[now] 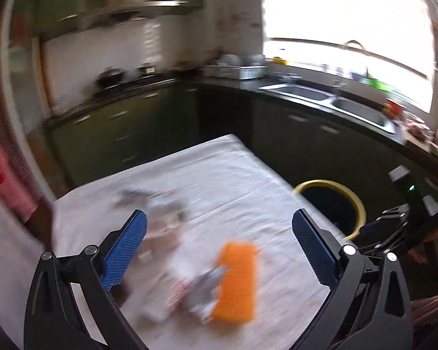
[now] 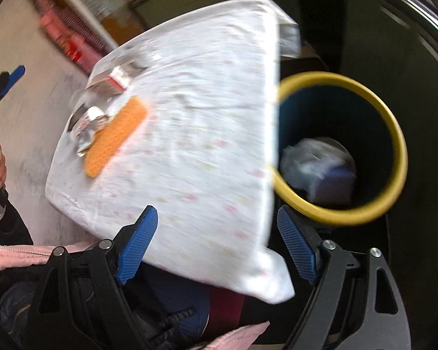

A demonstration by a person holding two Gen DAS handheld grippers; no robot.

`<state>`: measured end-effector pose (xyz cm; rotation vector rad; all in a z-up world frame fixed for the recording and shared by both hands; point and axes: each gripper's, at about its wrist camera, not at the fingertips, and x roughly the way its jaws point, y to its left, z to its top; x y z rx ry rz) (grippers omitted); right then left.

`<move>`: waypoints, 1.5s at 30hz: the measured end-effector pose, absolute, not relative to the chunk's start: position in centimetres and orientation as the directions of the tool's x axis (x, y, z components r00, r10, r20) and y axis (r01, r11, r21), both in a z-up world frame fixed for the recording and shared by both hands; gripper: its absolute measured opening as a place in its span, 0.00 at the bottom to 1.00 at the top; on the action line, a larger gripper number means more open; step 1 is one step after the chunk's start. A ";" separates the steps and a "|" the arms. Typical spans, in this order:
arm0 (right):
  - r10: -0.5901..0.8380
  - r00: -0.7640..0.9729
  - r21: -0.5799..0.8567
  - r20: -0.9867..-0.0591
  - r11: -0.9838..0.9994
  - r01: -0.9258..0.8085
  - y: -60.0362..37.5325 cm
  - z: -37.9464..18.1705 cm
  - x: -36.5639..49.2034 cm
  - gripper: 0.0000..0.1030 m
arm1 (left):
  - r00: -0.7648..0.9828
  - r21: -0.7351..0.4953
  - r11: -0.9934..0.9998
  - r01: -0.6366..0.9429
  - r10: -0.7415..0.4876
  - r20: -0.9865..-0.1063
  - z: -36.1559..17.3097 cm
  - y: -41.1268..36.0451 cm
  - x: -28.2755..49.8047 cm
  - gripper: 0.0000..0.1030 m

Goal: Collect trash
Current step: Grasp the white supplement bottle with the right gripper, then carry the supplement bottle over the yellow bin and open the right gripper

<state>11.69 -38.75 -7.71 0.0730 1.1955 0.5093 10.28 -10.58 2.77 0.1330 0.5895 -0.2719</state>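
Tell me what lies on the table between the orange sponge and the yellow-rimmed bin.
Only bare white tablecloth lies there. In the right wrist view the orange sponge sits beside crumpled wrappers far from the bin, which stands off the table's edge.

An orange sponge [image 1: 236, 281] lay flat on the cloth-covered table [image 1: 233, 175], its near end touching a heap of crumpled silvery wrappers [image 1: 198, 294]. More wrappers [image 1: 157, 204], too blurred to tell apart, lay farther along the table. A dark bin [image 2: 340, 148] with a yellow rim stood upright just beside the table's edge, crumpled plastic [image 2: 309, 157] at its bottom
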 end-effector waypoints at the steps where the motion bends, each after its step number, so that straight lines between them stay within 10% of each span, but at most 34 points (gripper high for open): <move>1: 0.416 0.262 0.310 -0.871 0.879 -0.363 -37.5 -7.5 12.0 0.77 | 0.803 0.043 0.967 0.252 -0.184 -0.568 2.4 -8.9 9.7 0.95; 22: 0.405 0.108 0.204 -0.908 0.652 -0.730 -8.3 -5.9 17.7 0.85 | 0.772 -0.080 0.997 0.003 -0.053 -0.633 -4.5 10.1 2.8 0.95; 45: 0.322 0.154 0.116 -0.934 0.682 -0.722 -5.2 -8.6 17.7 0.78 | 0.738 -0.161 0.986 0.037 -0.136 -0.661 -6.7 10.6 3.0 0.95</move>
